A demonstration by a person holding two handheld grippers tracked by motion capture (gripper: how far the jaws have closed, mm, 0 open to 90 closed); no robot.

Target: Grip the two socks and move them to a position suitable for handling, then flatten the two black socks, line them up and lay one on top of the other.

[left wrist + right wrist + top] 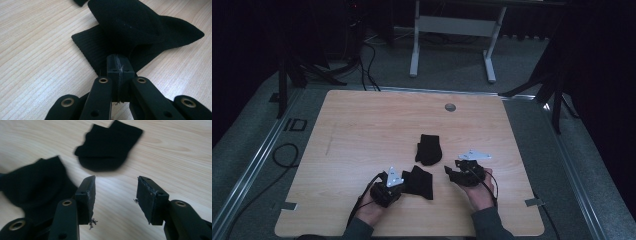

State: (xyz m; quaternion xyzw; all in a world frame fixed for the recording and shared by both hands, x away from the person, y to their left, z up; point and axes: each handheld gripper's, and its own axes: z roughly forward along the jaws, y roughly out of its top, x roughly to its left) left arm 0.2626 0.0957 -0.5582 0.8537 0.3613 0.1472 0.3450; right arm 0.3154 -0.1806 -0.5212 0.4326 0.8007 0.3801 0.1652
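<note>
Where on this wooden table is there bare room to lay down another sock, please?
The light wooden table is bare along its left half and its far edge around the round grey grommet. The near middle is crowded: the folded black sock, the crumpled black sock, the left tool and the right tool.

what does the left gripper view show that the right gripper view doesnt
Left gripper view alone: the left gripper, jaws pressed together on the edge of the near sock, whose ribbed knit shows close up.

Right gripper view alone: the right gripper, jaws apart over bare wood with nothing between them, and the whole of the far sock lying flat.

Both: the light wooden table and the near sock, which lies blurred at the left edge of the right gripper view.
</note>
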